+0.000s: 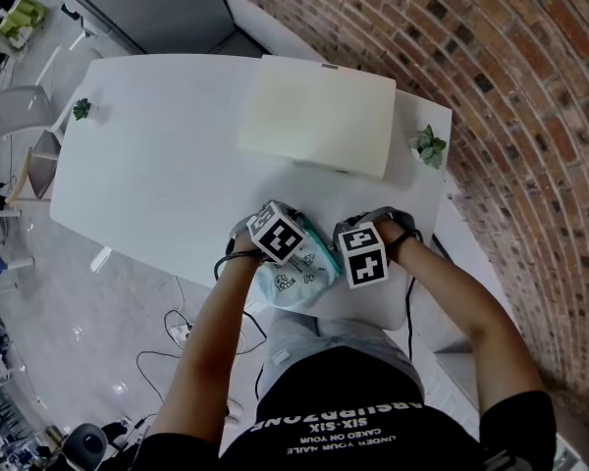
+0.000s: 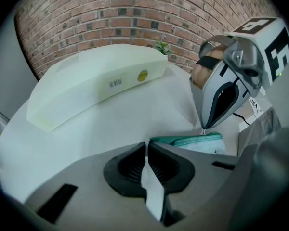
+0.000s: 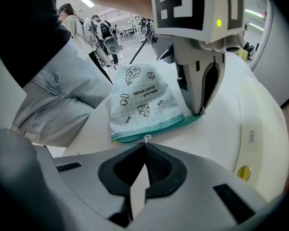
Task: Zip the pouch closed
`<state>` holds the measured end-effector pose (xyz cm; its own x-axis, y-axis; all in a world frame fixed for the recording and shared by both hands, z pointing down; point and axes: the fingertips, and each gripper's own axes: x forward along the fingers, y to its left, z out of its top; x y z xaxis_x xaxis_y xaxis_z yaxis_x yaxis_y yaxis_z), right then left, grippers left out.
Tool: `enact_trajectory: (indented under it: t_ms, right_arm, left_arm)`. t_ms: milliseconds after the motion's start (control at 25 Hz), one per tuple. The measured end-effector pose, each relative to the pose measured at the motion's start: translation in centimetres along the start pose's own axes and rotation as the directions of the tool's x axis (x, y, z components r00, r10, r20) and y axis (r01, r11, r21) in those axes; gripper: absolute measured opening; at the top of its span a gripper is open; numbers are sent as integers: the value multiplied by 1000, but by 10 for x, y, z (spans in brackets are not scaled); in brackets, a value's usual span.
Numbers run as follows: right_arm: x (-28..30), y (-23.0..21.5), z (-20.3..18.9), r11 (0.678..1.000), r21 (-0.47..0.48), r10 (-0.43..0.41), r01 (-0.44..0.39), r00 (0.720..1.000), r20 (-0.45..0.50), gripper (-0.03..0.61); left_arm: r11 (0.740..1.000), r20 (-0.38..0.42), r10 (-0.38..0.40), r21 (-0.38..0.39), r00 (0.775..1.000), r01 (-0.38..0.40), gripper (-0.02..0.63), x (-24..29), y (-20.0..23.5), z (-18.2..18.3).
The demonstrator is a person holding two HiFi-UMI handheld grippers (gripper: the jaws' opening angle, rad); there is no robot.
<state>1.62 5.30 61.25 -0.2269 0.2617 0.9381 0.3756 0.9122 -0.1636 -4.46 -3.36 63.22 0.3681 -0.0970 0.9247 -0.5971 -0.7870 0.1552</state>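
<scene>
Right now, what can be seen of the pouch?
The pouch is soft pale cloth printed with small cartoon drawings, with a teal zipper edge. It lies at the near edge of the white table. The left hand-held gripper pinches one end of that edge; the right hand-held gripper is shut on the zipper pull.

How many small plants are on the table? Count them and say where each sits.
2. One plant sits at the table's far left corner; the other sits at its right edge, beside the cream box. None looks hidden.
</scene>
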Motion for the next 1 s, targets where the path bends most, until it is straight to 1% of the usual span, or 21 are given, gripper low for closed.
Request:
enact_trajectory:
  t_ms: [560,1000]
  right_arm:
    - [3,7,-4,1000,-8,-2,2,1000,0,0]
    - [6,21,-9,1000,-19,12,-12,1000,-10,0]
  left_arm:
    - [1000,-7,15,-6,1000,-15,20,1,1,0]
    - [1000,-17,19,-7,1000,-19,20,0,0,0]
